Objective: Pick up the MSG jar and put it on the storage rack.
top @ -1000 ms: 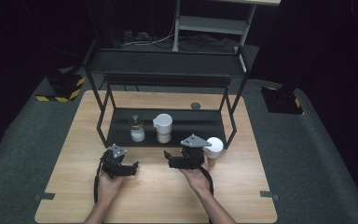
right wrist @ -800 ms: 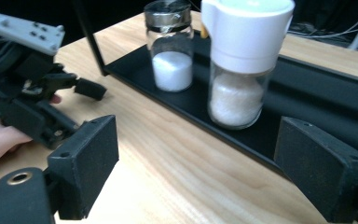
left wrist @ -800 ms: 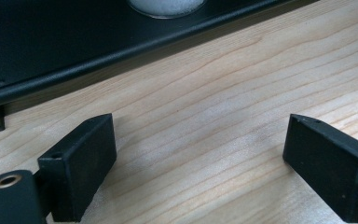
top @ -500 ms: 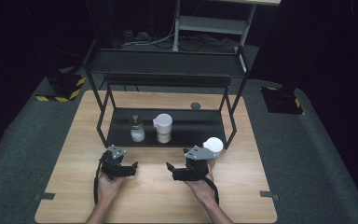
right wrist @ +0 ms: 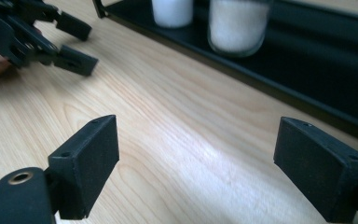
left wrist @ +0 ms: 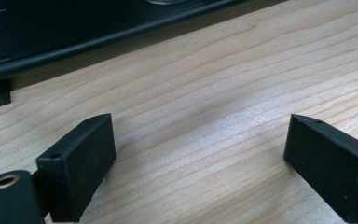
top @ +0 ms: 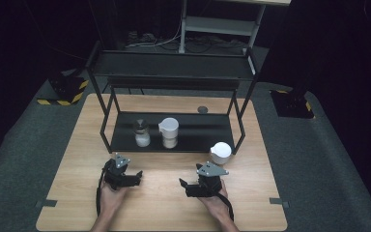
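Both your grippers, left [top: 136,177] and right [top: 185,185], rest on the table [top: 164,203] (jaws spread wide, holding nothing).

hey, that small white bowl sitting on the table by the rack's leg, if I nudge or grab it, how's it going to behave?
The white bowl looks squat and wide, so it would probably slide on the table rather than tip. Its look suggests ceramic: likely rigid and breakable. It sits near the rack leg, so a push could knock it against that.

A lab: hazard-striped blocks [top: 64,92], loose cables [top: 159,41], dark curtained surround.
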The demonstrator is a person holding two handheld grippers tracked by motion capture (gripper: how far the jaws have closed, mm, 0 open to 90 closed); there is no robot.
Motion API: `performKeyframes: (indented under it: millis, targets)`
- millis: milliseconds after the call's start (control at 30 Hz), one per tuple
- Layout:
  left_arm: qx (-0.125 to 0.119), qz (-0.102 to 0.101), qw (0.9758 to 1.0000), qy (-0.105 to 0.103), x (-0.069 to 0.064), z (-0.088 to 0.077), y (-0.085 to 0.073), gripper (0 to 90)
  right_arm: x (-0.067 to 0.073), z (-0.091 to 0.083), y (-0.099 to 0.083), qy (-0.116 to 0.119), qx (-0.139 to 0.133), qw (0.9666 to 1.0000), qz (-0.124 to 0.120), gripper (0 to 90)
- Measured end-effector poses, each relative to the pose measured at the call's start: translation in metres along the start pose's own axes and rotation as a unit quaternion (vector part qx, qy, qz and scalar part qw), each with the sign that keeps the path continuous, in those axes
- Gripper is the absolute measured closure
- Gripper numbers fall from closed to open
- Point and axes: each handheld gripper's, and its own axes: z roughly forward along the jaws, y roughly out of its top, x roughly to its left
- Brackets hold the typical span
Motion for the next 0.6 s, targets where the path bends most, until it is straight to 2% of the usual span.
performKeyframes:
  millis: [200, 500, 600]
  targets:
    - [0.001, -0.001, 1.0, 0.001, 0.0, 0.0, 0.0, 8.4, -0.006, 0.006, -0.008, -0.005, 0.018, 0.9997, 0.016, 13.9]
    - [0.001, 0.0, 1.0, 0.002, 0.0, 0.001, 0.001, 7.9, -0.01, 0.015, -0.008, -0.004, 0.043, 0.9987, 0.026, 13.4]
    - [0.002, 0.0, 1.0, 0.002, 0.001, 0.001, 0.002, 6.8, -0.007, 0.018, -0.005, -0.006, 0.05, 0.9986, 0.019, 13.6]
